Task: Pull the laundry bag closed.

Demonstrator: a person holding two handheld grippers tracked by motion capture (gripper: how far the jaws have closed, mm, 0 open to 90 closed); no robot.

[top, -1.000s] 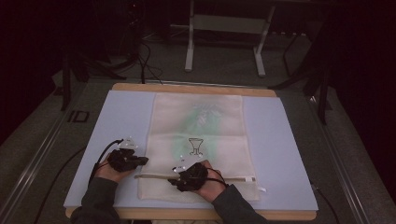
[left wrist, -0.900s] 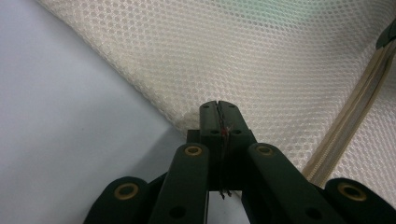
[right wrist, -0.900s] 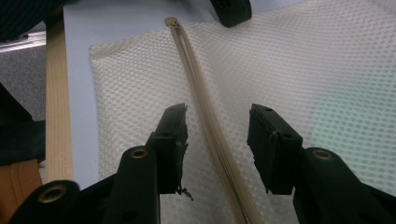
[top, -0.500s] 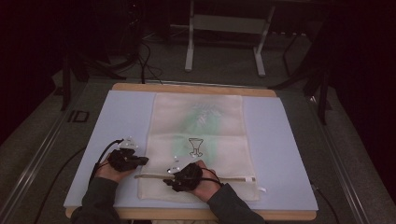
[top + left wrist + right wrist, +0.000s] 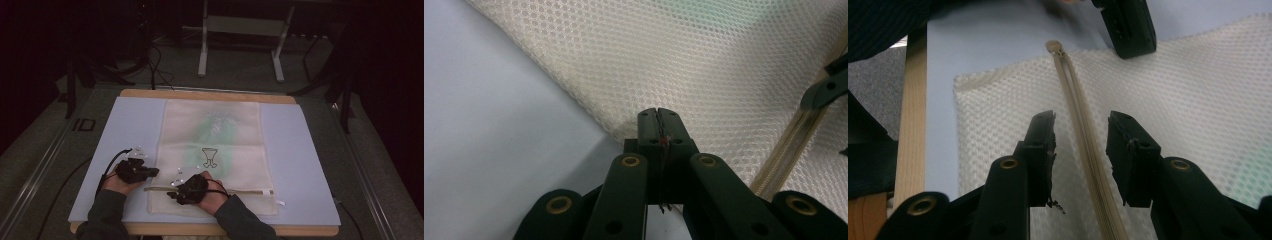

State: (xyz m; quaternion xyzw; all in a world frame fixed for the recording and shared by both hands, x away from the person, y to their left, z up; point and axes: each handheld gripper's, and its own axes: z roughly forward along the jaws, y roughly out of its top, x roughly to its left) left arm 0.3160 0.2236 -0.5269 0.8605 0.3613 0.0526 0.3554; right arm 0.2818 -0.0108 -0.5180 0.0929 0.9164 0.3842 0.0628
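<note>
Two claws: my left gripper (image 5: pixel 658 116) pinches the mesh bag (image 5: pixel 704 65) edge; my right gripper (image 5: pixel 1080 131), jaws half spread and closing, must center on the zipper (image 5: pixel 1083 130) before pinching.

the right gripper (image 5: pixel 176 192) has slid left along the zipper (image 5: pixel 240 191) of the mesh bag (image 5: pixel 215 150), toward the bag's near-left corner and closer to the left gripper (image 5: pixel 150 172), with the hand behind it following along the near edge of the table (image 5: pixel 310 150). its jaws have just been closing and now stand partly apart, one on each side of the zipper (image 5: pixel 1083 135) in the right gripper view, pads not pressing on it.
</note>
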